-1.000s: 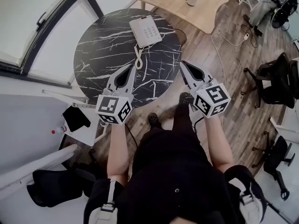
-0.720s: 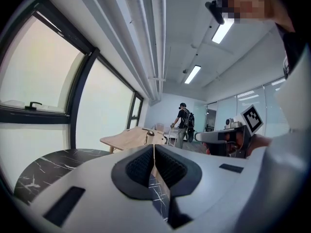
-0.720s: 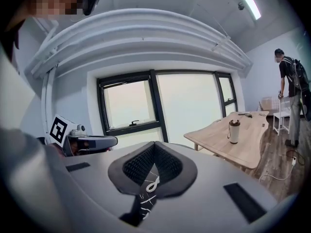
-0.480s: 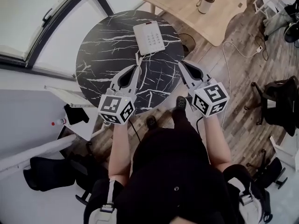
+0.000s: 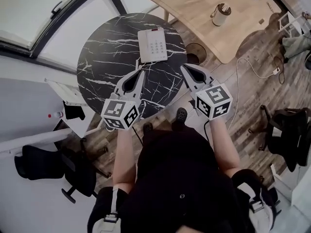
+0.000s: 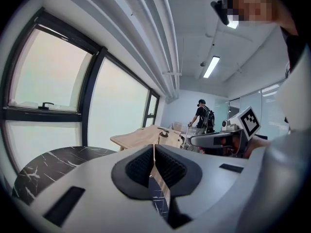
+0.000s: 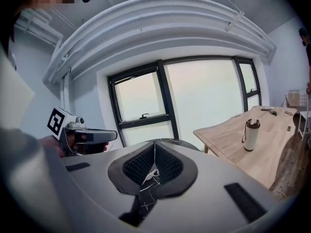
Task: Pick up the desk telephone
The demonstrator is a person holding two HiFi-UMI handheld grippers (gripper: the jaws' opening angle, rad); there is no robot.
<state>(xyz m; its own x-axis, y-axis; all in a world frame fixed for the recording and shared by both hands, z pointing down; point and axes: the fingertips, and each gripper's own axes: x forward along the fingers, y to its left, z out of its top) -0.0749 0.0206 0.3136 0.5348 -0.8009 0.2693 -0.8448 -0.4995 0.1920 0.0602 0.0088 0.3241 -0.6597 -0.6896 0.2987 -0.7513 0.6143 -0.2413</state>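
**Jaws together, nothing held**

My left gripper (image 5: pixel 141 72) and right gripper (image 5: pixel 183 68) hover with jaws closed and empty above the near side of the round black marble worktop (image 5: pixel 104 57). The white desk telephone (image 5: pixel 153 44) lies untouched at 12 o'clock, near the far rim.

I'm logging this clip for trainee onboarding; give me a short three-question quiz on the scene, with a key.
1. True or false: the white push-button desk telephone lies on the round black marble-patterned table.
2. The left gripper and right gripper are: A) open, B) shut and empty, C) shut on the telephone.
3. What stands on the light wooden table?
Key: 1 true; 2 B; 3 a white cylindrical tumbler with a dark lid.
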